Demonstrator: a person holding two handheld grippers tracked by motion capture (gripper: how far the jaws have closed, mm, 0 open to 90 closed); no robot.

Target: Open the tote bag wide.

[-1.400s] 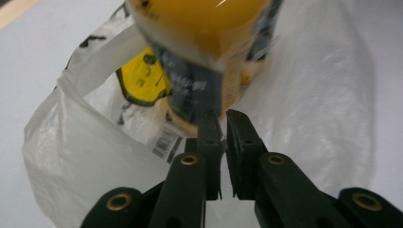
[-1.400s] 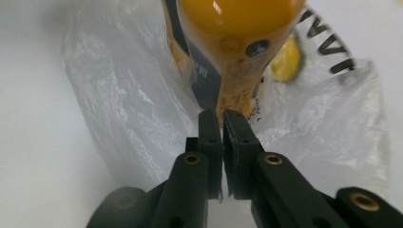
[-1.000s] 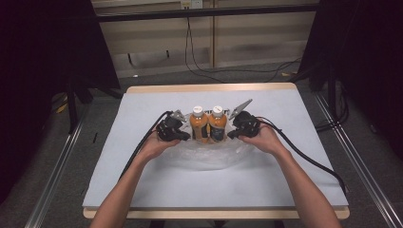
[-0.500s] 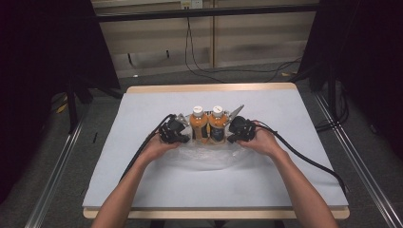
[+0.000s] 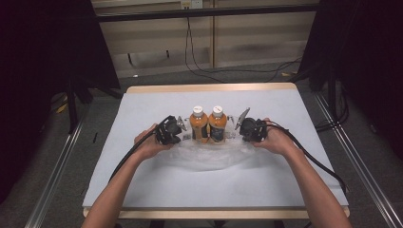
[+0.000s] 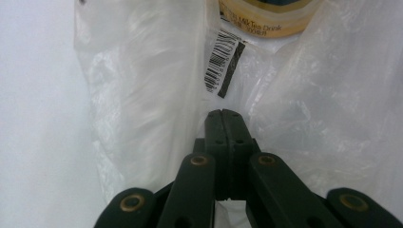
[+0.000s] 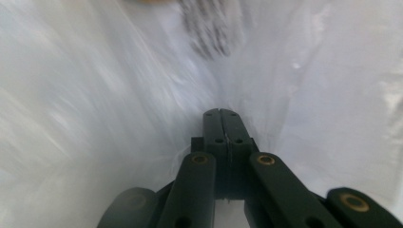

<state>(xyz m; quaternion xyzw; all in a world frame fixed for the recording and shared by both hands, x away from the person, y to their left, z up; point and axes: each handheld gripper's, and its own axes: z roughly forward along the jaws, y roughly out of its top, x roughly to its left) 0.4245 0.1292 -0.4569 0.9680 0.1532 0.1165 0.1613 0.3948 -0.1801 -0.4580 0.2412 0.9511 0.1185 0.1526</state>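
Plastic bag (image 5: 209, 154), clear and crinkled, is lying on the white desk (image 5: 142, 109) just in front of me, spreading toward my side from two bottles. The left bottle (image 5: 198, 124) and right bottle (image 5: 217, 124), both orange with white caps, are standing upright, touching side by side, near the middle of the desk, with their bases inside the bag's far end as far as I can tell.

I am holding my left hand-held gripper (image 5: 183, 135) just left of the bottles; its jaws are pressed together, pinching a fold of the bag film (image 6: 142, 95). In the left gripper view a barcode sticker (image 6: 223, 64) is showing through the film just beyond the jaw tips, below the edge of a bottle label (image 6: 266, 19).

I am holding my right hand-held gripper (image 5: 236, 130) just right of the bottles; its jaws are likewise closed on the film (image 7: 119, 95). The right gripper view is blurred, and I cannot read the dark patch above the jaws.

Black cables are trailing from both grippers back along my forearms.
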